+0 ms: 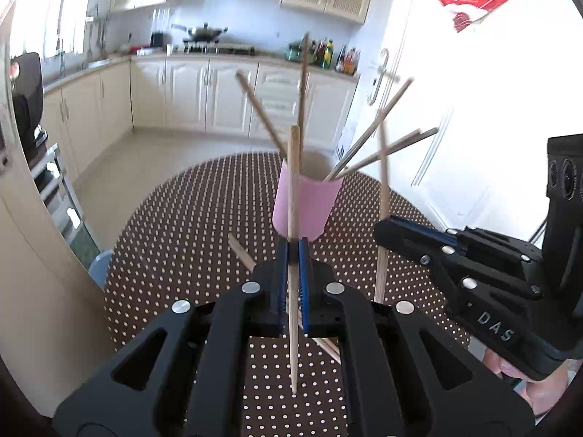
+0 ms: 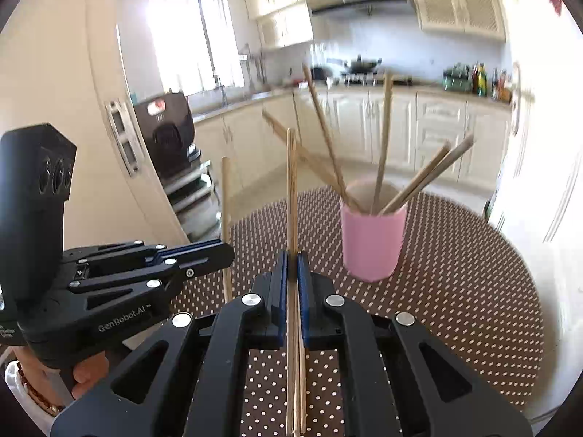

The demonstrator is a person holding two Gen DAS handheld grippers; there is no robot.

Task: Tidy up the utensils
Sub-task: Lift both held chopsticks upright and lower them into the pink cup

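Left gripper [image 1: 293,251]: jaws clenched on one wooden chopstick [image 1: 293,189], which stands nearly upright between the blue pads, its thin tip pointing down over the table and its thick end level with the cup's rim as seen from the left wrist camera.
Right gripper [image 2: 292,258]: jaws clamped tight on a chopstick in the right gripper [image 2: 290,189], also close to upright; below the pads two wooden edges show side by side, so I cannot tell whether it grips one stick or a pair.
The two grippers: side by side above the near part of the table, each visible in the other's camera, apart from one another.
Pink cup [image 1: 308,202]: stands upright on the table beyond both grippers, nearer the far edge, touching neither.
Chopsticks in the cup [image 2: 382,134]: several lean out over the rim in different directions, fanned apart.
Loose chopsticks [image 1: 329,349]: at least one lies flat on the cloth below the left gripper, partly hidden by it.
Table [image 1: 182,255]: round, covered in a brown cloth with white dots.
Hands: a hand [image 2: 87,375] grips the left gripper's handle from below, with a beaded bracelet at the wrist.
Room: a kitchen with cream cabinets, a stove and bottles on the counter behind.
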